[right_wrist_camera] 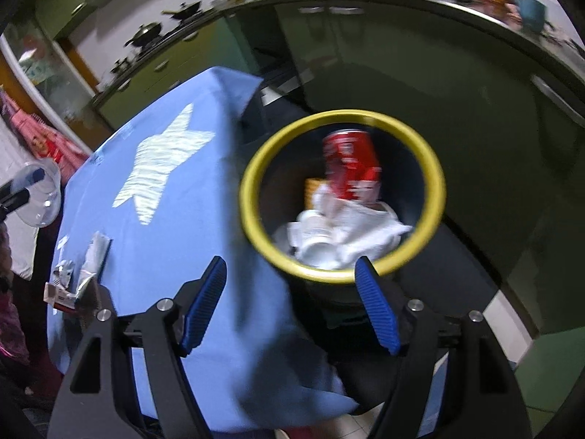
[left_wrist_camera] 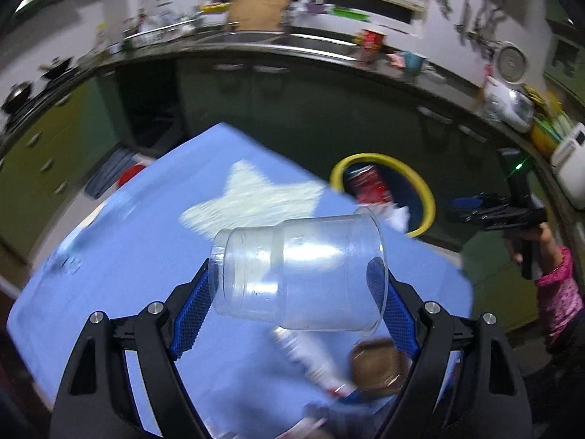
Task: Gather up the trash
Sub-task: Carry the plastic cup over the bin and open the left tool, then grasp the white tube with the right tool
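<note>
My left gripper (left_wrist_camera: pixel 294 285) is shut on a clear plastic cup (left_wrist_camera: pixel 303 256), which lies sideways between the blue pads above the blue tablecloth (left_wrist_camera: pixel 146 256). The cup also shows at the far left of the right wrist view (right_wrist_camera: pixel 40 197). My right gripper (right_wrist_camera: pixel 290 267) is open and holds nothing; it hangs over the table's edge and the near rim of a yellow-rimmed bin (right_wrist_camera: pixel 252 168). In the bin lie a red can (right_wrist_camera: pixel 351 161) and crumpled white paper (right_wrist_camera: pixel 347 230). In the left wrist view the bin (left_wrist_camera: pixel 427 197) stands beyond the table's right edge.
Torn silver wrappers (right_wrist_camera: pixel 91 259) and a small box (right_wrist_camera: pixel 60 296) lie on the cloth near its left edge. A white tube (left_wrist_camera: pixel 314 358) and a brown item (left_wrist_camera: pixel 380 366) lie under the cup. Dark green cabinets (right_wrist_camera: pixel 402 55) stand behind the bin. A pink sleeve (left_wrist_camera: pixel 559 289) is at right.
</note>
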The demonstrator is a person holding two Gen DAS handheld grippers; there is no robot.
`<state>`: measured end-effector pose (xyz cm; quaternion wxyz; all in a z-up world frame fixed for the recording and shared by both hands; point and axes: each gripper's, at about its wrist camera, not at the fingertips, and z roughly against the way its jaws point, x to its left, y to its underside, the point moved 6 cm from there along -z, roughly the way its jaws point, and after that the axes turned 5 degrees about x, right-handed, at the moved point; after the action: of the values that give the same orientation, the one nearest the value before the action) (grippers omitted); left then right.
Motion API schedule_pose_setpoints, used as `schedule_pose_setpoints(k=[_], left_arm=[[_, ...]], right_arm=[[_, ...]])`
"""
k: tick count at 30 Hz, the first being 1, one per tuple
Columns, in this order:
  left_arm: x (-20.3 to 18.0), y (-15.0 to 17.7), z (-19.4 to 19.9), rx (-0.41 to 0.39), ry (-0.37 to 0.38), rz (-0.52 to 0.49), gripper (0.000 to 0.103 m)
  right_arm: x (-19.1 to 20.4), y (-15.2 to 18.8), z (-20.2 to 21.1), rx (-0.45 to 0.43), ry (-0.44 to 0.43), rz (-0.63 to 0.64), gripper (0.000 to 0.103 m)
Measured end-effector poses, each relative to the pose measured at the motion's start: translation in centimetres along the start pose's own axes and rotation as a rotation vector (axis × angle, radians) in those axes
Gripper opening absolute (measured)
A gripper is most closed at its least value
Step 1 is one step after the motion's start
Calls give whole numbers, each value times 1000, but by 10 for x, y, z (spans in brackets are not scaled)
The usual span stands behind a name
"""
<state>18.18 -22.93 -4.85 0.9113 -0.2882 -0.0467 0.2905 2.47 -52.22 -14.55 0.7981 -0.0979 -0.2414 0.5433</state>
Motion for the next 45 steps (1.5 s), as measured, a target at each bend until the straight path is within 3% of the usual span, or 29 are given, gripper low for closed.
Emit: schedule_pose_setpoints(k=[6,12,15,17,20,24,27,31,34,37,45], left_arm=[[-78,-63,-43,29,98,-112,82],[-145,-113,-120,100,180,-176,82],[-165,-126,-164,135,181,-194,82],[-167,-130,-189,169,174,-178,91],[-163,-135,-211,196,150,-140,92],[-155,-138,-177,128,167,-110,92],[-135,-135,-116,22,103,-90,92],[-96,-112,-45,-83,17,11,93],[-52,-66,12,-175,-33,147,97],[-12,-19,44,-228,-110,244,97],[77,73,71,-281,-253,435,97]], right_arm=[[-49,14,17,-44,26,-74,69],[-89,30,20,-52,15,-153,70],[-101,37,21,-56,10,-183,70],[-105,41,24,-58,4,-192,71],[-106,43,26,-63,-1,-198,72],[-100,40,27,-59,-1,-176,72],[-88,35,26,-49,4,-143,72],[-58,26,19,-27,-6,-71,72],[-22,21,11,6,-16,8,72],[24,15,0,38,-41,103,72],[166,-2,-30,148,-164,319,72]])
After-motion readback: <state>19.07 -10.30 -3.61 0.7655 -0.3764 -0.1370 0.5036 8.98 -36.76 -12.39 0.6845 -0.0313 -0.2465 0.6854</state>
